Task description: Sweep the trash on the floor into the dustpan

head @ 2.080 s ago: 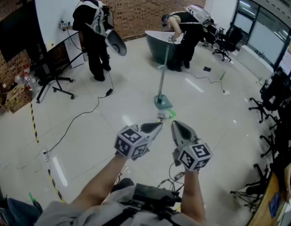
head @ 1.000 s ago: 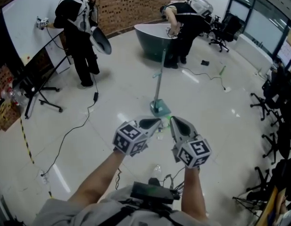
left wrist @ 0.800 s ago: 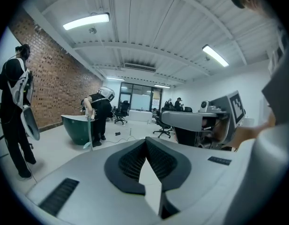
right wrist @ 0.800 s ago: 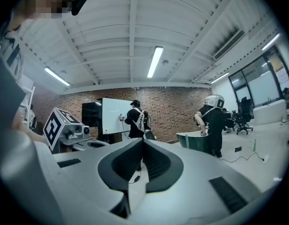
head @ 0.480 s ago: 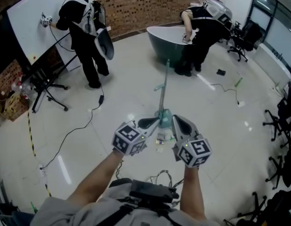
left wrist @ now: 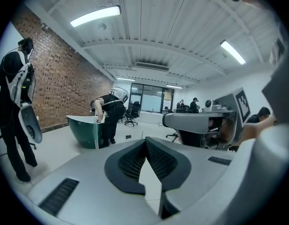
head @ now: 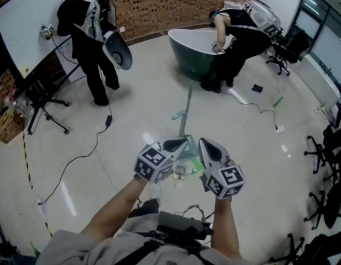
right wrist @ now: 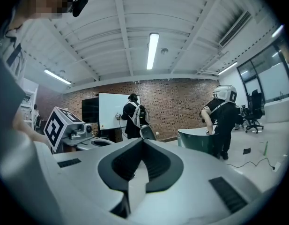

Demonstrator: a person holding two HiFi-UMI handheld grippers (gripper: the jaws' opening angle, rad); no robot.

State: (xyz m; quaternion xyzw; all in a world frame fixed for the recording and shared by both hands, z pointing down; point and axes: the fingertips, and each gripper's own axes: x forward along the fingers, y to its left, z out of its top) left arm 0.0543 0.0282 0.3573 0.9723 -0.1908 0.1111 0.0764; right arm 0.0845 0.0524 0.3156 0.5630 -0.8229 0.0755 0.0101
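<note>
Pale glossy floor (head: 131,120) fills a big workshop room closed off by a brick wall (head: 159,4). Everything below is placed against the long-handled dustpan (head: 184,115), which stands upright at mid-floor.

Far beyond it and to the left hangs a whiteboard (head: 21,21), with one person (head: 84,32) working at it. Straight beyond it sits a dark green bathtub (head: 189,51), and a second person (head: 236,35) bends over its rim. Office chairs (head: 289,51) stand well off to its right. A black cable (head: 76,162) snakes over the floor to its left.

Compared with two seconds ago, the dustpan has drawn much nearer in the head view. Its teal pan now sits just past the tong tips, so the walk-up looks nearly done. No sweeping has begun.

Both tongs are pressed together on nothing. The left gripper (head: 181,145) and right gripper (head: 206,148) are held side by side on the near side of the pan.

Small litter scraps (head: 178,173) lie on the floor below them, outside the pan.
</note>
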